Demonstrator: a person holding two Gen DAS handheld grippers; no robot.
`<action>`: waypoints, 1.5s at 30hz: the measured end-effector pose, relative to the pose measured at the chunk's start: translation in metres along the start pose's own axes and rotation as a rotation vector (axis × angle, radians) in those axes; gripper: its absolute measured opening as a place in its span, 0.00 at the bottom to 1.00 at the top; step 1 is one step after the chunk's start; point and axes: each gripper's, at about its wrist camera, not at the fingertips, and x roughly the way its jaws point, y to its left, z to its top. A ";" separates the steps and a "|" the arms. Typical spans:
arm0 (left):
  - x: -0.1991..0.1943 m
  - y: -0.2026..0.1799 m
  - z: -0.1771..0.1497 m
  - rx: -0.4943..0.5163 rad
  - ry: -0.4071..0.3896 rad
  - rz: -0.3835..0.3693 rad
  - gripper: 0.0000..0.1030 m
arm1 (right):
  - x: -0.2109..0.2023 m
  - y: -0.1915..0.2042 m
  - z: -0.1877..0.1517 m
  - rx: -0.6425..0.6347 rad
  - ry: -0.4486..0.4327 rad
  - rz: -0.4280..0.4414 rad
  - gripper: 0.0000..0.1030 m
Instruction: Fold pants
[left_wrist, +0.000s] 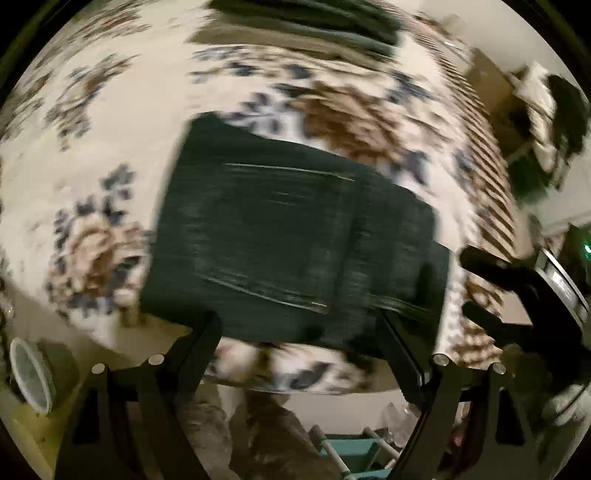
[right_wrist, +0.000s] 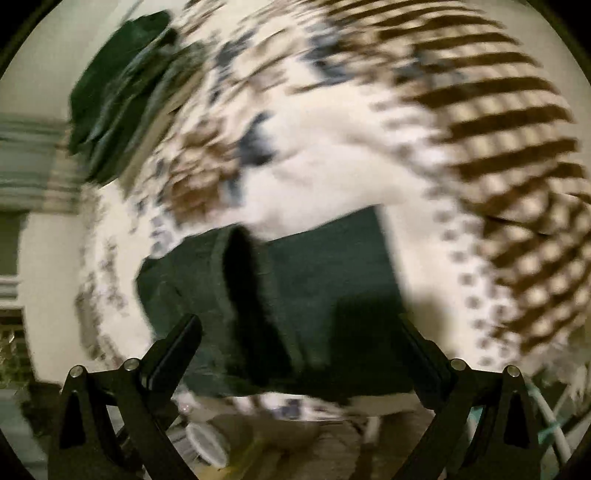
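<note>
The dark green pants (left_wrist: 288, 240) lie folded into a compact rectangle on a floral cloth (left_wrist: 110, 147). They also show in the right wrist view (right_wrist: 314, 288), with a fold ridge across the middle. My left gripper (left_wrist: 299, 328) is open and empty, just above the near edge of the pants. My right gripper (right_wrist: 299, 328) is open and empty, over the near edge of the pants. The right gripper also shows in the left wrist view (left_wrist: 491, 284), to the right of the pants. Both views are motion-blurred.
A pile of dark green clothes (right_wrist: 122, 96) lies at the far side of the cloth and shows in the left wrist view (left_wrist: 314, 22) too. The cloth has a brown striped border (right_wrist: 517, 147). A roll of tape (left_wrist: 29, 376) and a teal rack (left_wrist: 354, 454) lie below the table edge.
</note>
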 end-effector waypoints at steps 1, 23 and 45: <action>0.004 0.008 0.003 -0.009 0.007 0.049 0.82 | 0.010 0.009 0.000 -0.031 0.024 0.026 0.99; 0.041 0.036 0.052 0.028 0.002 0.259 0.82 | 0.084 0.064 0.002 -0.165 0.027 0.011 0.32; 0.031 0.026 0.073 -0.043 0.000 0.058 0.82 | -0.047 -0.053 0.020 0.019 -0.086 -0.115 0.20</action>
